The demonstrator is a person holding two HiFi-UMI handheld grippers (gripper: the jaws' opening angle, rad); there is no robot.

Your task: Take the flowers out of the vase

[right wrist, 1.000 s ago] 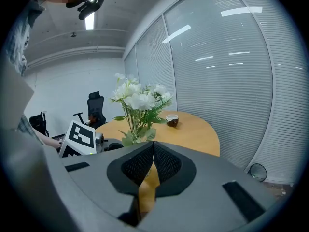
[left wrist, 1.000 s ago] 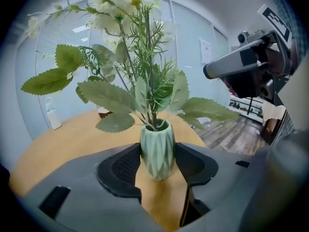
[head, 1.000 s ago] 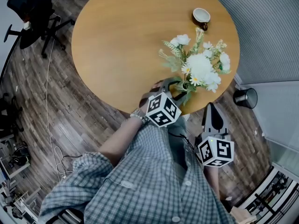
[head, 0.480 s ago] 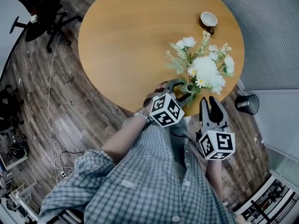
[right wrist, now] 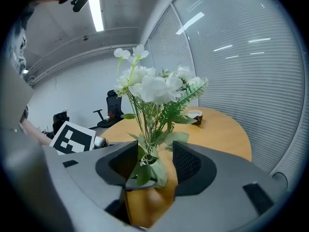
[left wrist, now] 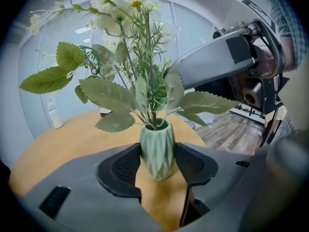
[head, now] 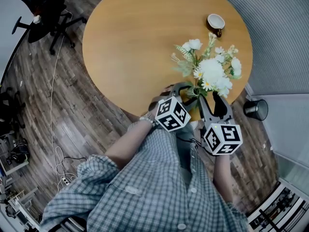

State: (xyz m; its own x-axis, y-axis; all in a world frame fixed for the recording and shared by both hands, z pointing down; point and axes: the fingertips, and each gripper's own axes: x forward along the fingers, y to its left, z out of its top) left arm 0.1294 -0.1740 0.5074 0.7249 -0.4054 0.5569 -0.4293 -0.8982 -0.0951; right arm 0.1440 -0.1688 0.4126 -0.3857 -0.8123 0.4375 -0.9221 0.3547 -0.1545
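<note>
A ribbed green vase (left wrist: 157, 151) stands near the near right edge of the round wooden table (head: 130, 42). It holds white flowers (head: 210, 71) with green leaves. My left gripper (left wrist: 157, 162) is shut on the vase, one pad against each side. My right gripper (head: 212, 101) is just right of it at the table edge. Its jaws have just been opening and now stand wide. In the right gripper view, the flower stems (right wrist: 147, 129) and lower leaves lie between the right gripper (right wrist: 153, 161) jaws, and the pads do not press on them. In the head view the vase is mostly hidden under the blooms.
A brown and white cup (head: 215, 21) sits at the table's far right. A black bin (head: 254, 108) stands on the floor right of the table, and an office chair (head: 41, 6) is at the far left. A white bottle (left wrist: 54, 114) stands at the table's far side.
My right gripper has moved forward from below the table edge to the flower stems, and its jaws went from shut to wide open. The left gripper stayed on the vase.
</note>
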